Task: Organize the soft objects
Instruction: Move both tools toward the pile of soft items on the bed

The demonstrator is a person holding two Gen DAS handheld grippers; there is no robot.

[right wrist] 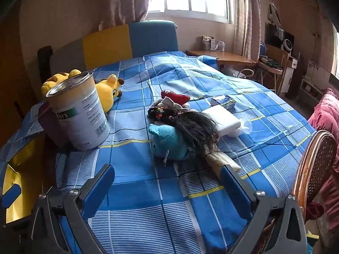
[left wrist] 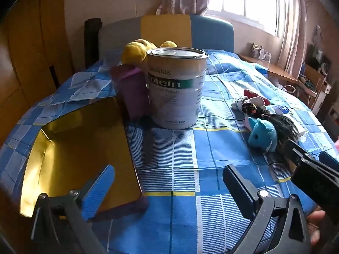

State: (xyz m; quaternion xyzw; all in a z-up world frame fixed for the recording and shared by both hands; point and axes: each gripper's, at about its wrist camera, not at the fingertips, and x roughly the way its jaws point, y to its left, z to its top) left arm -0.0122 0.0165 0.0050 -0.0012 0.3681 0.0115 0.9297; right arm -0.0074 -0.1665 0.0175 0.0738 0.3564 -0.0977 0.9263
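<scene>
A blue plush (right wrist: pixel 169 141) lies on the checked bed, with a bundle of long black hair (right wrist: pixel 195 127) draped over it and a red and white soft toy (right wrist: pixel 173 99) behind. A yellow plush (right wrist: pixel 108 91) rests near the headboard. My right gripper (right wrist: pixel 167 173) stands open just short of the blue plush, nothing between its fingers. My left gripper (left wrist: pixel 169 175) is open too, over bare bedspread beside an open gold-lined box (left wrist: pixel 80 148). The blue plush (left wrist: pixel 262 135) sits to its right, where the right gripper (left wrist: pixel 311 154) enters the left wrist view.
A tall protein powder tin (left wrist: pixel 177 89) and a purple container (left wrist: pixel 131 91) stand behind the box. A white block (right wrist: pixel 222 118) and a blue packet (right wrist: pixel 224 101) lie right of the toys. A rattan chair (right wrist: pixel 313 165) with pink fabric stands at the bed's right edge.
</scene>
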